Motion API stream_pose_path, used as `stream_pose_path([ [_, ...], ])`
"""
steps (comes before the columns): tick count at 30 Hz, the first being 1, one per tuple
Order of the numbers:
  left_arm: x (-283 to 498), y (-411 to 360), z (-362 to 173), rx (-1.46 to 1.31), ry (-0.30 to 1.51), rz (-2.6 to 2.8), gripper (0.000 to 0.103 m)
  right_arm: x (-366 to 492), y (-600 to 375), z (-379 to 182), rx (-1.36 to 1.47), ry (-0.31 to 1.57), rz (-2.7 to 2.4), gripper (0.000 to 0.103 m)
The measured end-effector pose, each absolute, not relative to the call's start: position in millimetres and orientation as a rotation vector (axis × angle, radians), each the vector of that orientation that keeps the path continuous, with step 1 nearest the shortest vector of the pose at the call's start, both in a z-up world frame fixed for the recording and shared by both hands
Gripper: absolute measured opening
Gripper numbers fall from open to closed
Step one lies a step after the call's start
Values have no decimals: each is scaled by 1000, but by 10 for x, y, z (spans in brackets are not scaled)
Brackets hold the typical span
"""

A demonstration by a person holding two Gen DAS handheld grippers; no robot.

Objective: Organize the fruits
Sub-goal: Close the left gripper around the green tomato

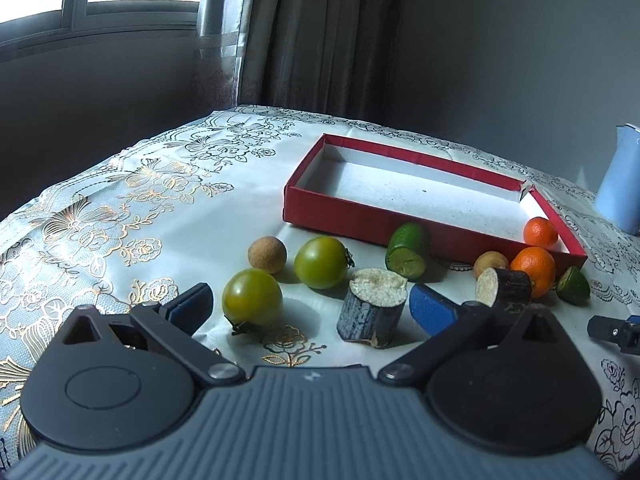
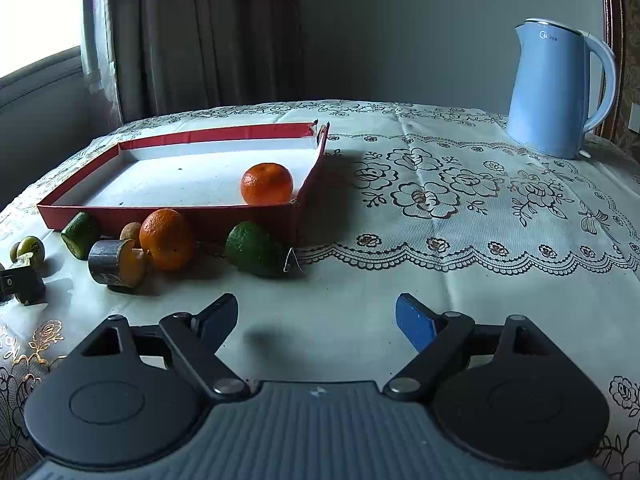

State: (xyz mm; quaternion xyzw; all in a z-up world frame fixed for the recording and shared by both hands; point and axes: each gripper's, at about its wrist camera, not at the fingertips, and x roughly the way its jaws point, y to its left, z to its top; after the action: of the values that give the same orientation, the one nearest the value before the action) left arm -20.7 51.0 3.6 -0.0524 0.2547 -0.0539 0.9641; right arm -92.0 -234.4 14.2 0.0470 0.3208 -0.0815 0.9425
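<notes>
A shallow red box [image 1: 360, 224] lies on the table, with one orange [image 1: 540, 233] in its near right corner [image 2: 267, 183]. In front of the box lie two green tomatoes [image 1: 252, 298] [image 1: 322, 263], two brown longans [image 1: 267, 255], cut green fruit [image 1: 406, 252], a second orange [image 2: 166, 239] and two dark cane pieces [image 1: 374, 306]. My left gripper [image 1: 312, 308] is open low over the cloth, with the nearer tomato and a cane piece between its fingers, untouched. My right gripper [image 2: 316, 320] is open over bare cloth, right of the fruit, with nothing in it.
A light blue kettle [image 2: 560, 88] stands at the back right. The table has a flowered cloth [image 2: 440, 200], and its edge falls away at the left and back. Curtains and a window are behind. My right gripper's fingertip [image 1: 612, 330] shows at the right edge of the left wrist view.
</notes>
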Motion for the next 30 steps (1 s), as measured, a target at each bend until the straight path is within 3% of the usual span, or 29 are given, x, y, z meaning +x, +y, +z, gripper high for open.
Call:
stream_pose_path([
  [4, -236, 505, 79, -74, 498, -103, 102, -925, -2354, 140, 107, 657, -152, 89],
  [8, -295, 408, 75, -18, 484, -128, 85, -938, -2378, 147, 126, 652, -143, 90],
  [21, -424, 633, 114, -19, 464, -159, 84, -937, -2394, 148, 143, 648, -132, 92],
  [24, -345, 723, 96, -23, 480, -131, 80, -933, -2393, 145, 143, 649, -129, 93],
  [30, -134, 799, -23, -84, 581, -169, 42, -934, -2394, 145, 143, 649, -130, 93],
])
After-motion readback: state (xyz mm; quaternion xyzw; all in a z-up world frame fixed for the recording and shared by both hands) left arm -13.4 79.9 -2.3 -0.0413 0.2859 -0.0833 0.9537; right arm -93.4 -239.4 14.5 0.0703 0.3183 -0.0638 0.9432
